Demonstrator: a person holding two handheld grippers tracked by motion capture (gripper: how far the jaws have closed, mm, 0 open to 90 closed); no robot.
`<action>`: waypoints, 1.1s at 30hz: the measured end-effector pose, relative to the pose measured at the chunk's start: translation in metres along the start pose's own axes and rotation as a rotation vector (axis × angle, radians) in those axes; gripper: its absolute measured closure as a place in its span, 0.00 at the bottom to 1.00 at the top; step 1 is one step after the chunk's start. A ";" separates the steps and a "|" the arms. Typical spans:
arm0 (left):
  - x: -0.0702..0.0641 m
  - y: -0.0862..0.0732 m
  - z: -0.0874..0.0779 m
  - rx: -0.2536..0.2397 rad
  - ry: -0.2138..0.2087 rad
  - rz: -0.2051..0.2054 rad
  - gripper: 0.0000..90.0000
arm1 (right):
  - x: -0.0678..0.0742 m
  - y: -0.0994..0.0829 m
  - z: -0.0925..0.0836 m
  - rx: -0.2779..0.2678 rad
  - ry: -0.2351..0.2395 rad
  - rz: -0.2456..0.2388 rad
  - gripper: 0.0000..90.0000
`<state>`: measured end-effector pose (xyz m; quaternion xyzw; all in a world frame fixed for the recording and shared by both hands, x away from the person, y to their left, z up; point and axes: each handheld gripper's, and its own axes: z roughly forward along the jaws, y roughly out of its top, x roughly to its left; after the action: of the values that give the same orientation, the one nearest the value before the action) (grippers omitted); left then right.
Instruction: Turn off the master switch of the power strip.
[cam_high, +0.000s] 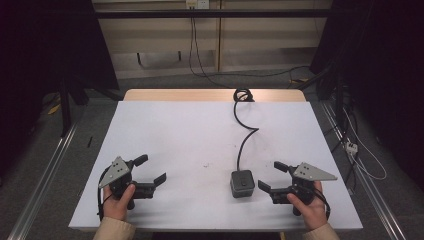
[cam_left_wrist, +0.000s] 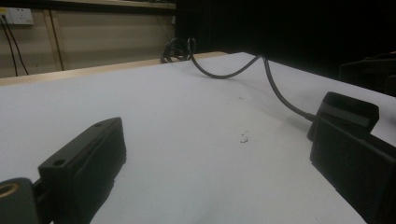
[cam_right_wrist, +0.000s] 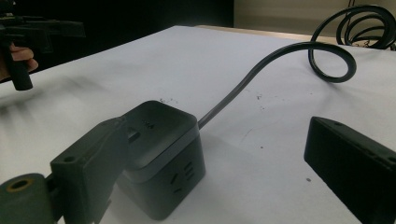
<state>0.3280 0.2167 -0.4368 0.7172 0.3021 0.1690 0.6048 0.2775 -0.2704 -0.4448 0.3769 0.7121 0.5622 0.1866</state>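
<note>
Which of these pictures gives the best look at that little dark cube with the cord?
The right gripper view: the socket cube sits close up, with slots in its side and its cord clear. The high view shows it small, from above. In the left gripper view the claw partly hides it.

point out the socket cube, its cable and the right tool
socket cube (cam_high: 242, 183), high view, on its top face
cable (cam_high: 246, 137), high view, on the stretch between cube and coil
right tool (cam_high: 273, 177), high view, midway between its open jaw tips

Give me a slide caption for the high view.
Two hand-held grippers, left and right, rest open beside a cube power socket.
</note>
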 end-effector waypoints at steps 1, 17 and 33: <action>0.000 0.000 0.000 0.000 0.000 0.000 0.04 | 0.000 0.000 0.000 -0.001 -0.001 -0.001 0.07; 0.001 0.000 -0.002 -0.004 0.006 -0.005 0.04 | -0.004 -0.003 -0.007 -0.006 -0.015 -0.008 0.07; 0.001 0.000 -0.002 -0.005 0.006 -0.004 0.04 | -0.006 -0.005 -0.011 -0.004 -0.021 -0.010 0.07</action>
<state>0.3276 0.2189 -0.4362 0.7147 0.3047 0.1706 0.6061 0.2719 -0.2830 -0.4475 0.3788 0.7108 0.5588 0.1975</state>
